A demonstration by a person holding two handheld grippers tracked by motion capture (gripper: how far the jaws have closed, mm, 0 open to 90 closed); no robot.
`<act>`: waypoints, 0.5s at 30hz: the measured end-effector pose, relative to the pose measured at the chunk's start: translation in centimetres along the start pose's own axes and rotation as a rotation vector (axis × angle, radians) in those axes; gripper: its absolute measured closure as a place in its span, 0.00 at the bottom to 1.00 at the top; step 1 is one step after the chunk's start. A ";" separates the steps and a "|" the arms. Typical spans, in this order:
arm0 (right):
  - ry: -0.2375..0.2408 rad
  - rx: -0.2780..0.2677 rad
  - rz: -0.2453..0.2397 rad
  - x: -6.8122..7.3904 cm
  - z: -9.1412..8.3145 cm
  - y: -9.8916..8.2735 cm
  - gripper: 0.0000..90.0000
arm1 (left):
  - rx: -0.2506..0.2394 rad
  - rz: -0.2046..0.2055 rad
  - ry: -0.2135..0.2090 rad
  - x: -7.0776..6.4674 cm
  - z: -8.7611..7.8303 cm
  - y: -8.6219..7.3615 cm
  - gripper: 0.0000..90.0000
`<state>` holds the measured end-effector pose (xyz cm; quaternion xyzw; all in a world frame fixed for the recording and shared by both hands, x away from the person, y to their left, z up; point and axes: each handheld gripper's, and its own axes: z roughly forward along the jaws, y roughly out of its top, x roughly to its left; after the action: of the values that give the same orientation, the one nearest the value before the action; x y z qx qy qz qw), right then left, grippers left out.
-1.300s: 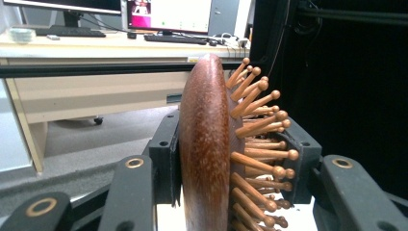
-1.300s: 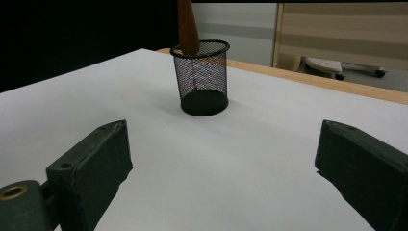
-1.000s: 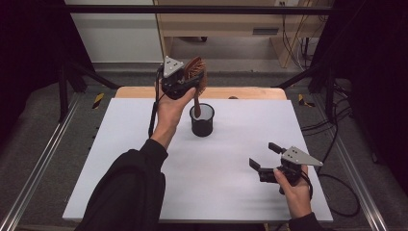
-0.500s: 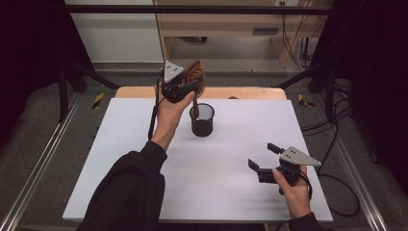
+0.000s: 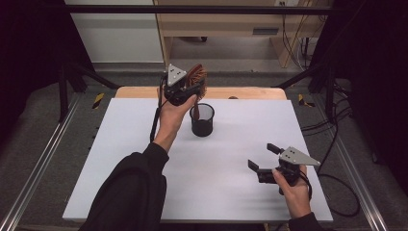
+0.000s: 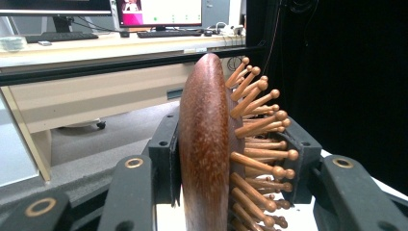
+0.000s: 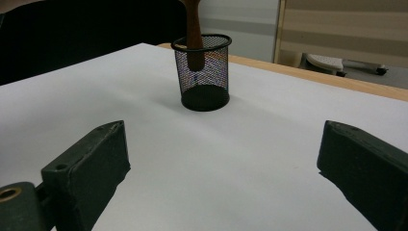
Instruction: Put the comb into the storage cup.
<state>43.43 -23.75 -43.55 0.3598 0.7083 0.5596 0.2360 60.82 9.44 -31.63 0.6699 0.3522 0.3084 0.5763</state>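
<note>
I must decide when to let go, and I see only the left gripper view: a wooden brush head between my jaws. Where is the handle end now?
Observer: The handle of the wooden hairbrush already goes down inside the black mesh cup; its end hangs partway down, not yet at the bottom.
Operator: Does the cup stand straight?
Observer: Yes, it stands upright on the white table, near the far edge.
Operator: Is the other tool close to the cup?
Observer: No. The right tool is open, holds nothing, and sits low near the table's front right, well apart from the cup.
</note>
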 end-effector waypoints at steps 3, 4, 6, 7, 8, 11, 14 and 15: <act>0.000 0.002 -0.001 0.0 0.0 0.0 0.05 | 0.001 0.000 0.000 0.0 0.1 -0.2 0.57; -0.001 0.003 -0.002 0.0 0.0 0.0 0.05 | 0.004 0.004 0.001 0.0 0.1 -0.3 0.57; 0.001 0.002 -0.002 0.0 0.0 0.0 0.05 | 0.011 0.017 0.002 0.0 0.2 -0.6 0.57; 0.001 0.002 -0.002 0.0 0.0 0.0 0.05 | 0.015 0.021 0.002 0.1 0.2 -0.8 0.57; 0.001 0.002 -0.004 0.0 0.0 0.0 0.05 | 0.016 0.022 0.004 0.1 0.2 -0.9 0.57; 0.001 0.003 -0.006 0.0 0.1 0.0 0.05 | 0.015 0.011 -0.003 0.2 0.3 -1.4 0.57; 0.003 0.004 -0.004 0.1 0.1 0.0 0.05 | 0.022 0.010 -0.006 0.2 0.4 -1.7 0.57; 0.003 0.008 -0.002 0.1 0.1 0.0 0.05 | 0.022 0.010 -0.005 0.2 0.5 -1.8 0.57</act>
<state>43.43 -23.64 -43.61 0.3593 0.7113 0.5569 0.2340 61.09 9.50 -33.45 0.6786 0.3508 0.3055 0.5684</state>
